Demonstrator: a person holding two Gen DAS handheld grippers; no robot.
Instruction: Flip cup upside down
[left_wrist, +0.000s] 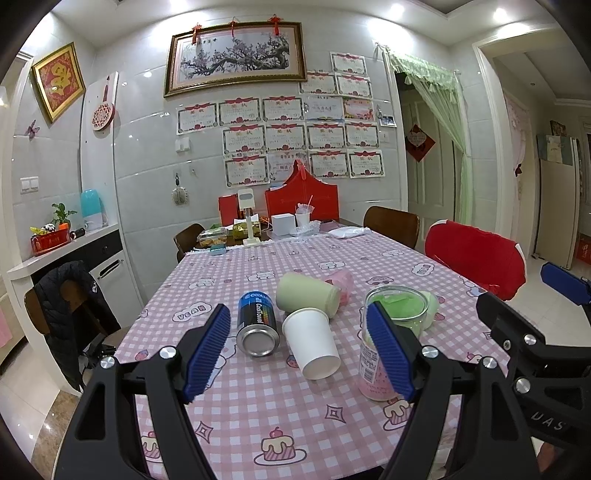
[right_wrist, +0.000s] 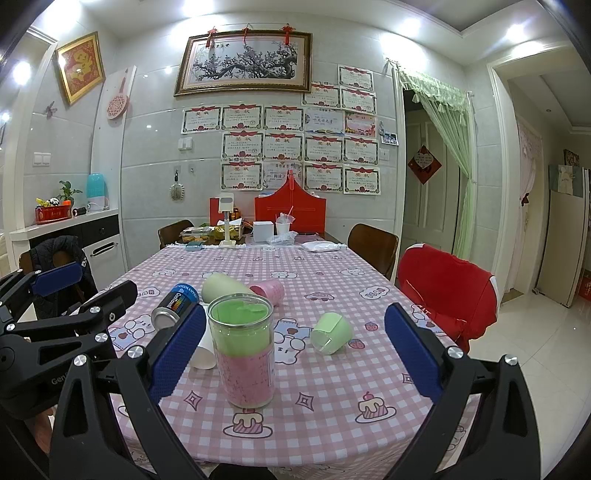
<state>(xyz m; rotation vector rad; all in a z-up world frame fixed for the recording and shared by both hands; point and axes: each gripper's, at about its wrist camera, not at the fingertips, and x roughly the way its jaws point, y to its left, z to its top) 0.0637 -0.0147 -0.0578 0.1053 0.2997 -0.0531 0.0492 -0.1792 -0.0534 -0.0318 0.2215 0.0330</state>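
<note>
A white paper cup (left_wrist: 312, 343) lies on its side on the pink checked tablecloth (left_wrist: 258, 413), its base toward me; in the right wrist view only its end (right_wrist: 203, 356) shows behind my left finger. A pale green cup (left_wrist: 308, 297) lies on its side behind it, also in the right wrist view (right_wrist: 225, 288). A pink cup (right_wrist: 267, 291) and a small green cup (right_wrist: 330, 332) lie on their sides too. My left gripper (left_wrist: 301, 354) is open, just short of the white cup. My right gripper (right_wrist: 295, 354) is open and empty, short of a clear jar (right_wrist: 243, 350).
A blue can (left_wrist: 256, 321) lies on its side left of the white cup. The clear jar (left_wrist: 391, 343) with green and pink filling stands upright at the right. A red-covered chair (right_wrist: 447, 295) stands at the table's right edge. Boxes and clutter (left_wrist: 280, 221) sit at the far end.
</note>
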